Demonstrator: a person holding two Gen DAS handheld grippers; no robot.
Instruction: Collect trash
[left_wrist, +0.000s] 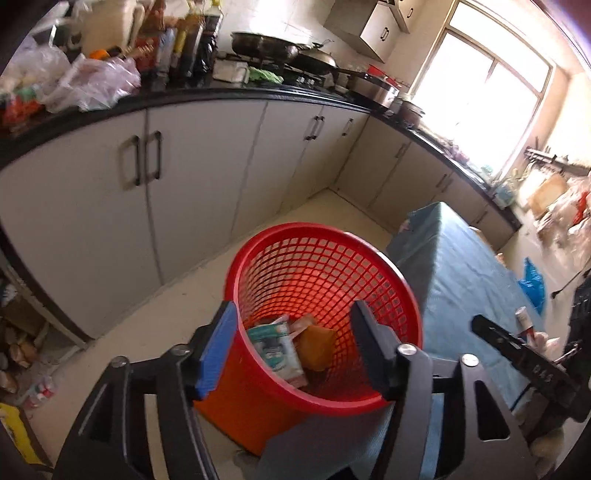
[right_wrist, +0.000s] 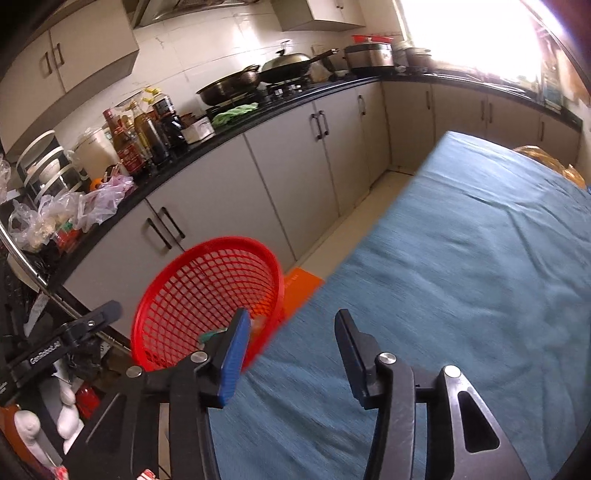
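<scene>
Currently listed, kitchen floor and table:

Basket (left_wrist: 325, 295): red plastic mesh, upright on the floor, pressed against the corner of the table (left_wrist: 472, 266), which wears a blue cloth. Contents visible from the left wrist view: a white-and-green carton (left_wrist: 275, 347), an orange packet (left_wrist: 317, 347), and a small wrapper partly hidden between them. All three lie at the bottom.

Left gripper (left_wrist: 295, 354): poised above the basket mouth, pointing down into it, jaws parted roughly halfway, nothing between the pads.

Right gripper (right_wrist: 291, 365): over the near edge of the blue cloth, just beside the basket rim (right_wrist: 207, 243), jaws parted to a middling width, likewise empty.

Cloth surface ahead of the right gripper: bare in that view. In the left wrist view, a small white tube or cup (left_wrist: 524, 321) sits on the cloth near the far side; too blurred to identify.

Step in hand, as judged: drop-off done, both grippers free.

Next move calls for: locating a remaining piece of trash, possibly that white item, reaching across the table and closing on it squarely before carrying it back over the rim.
</scene>
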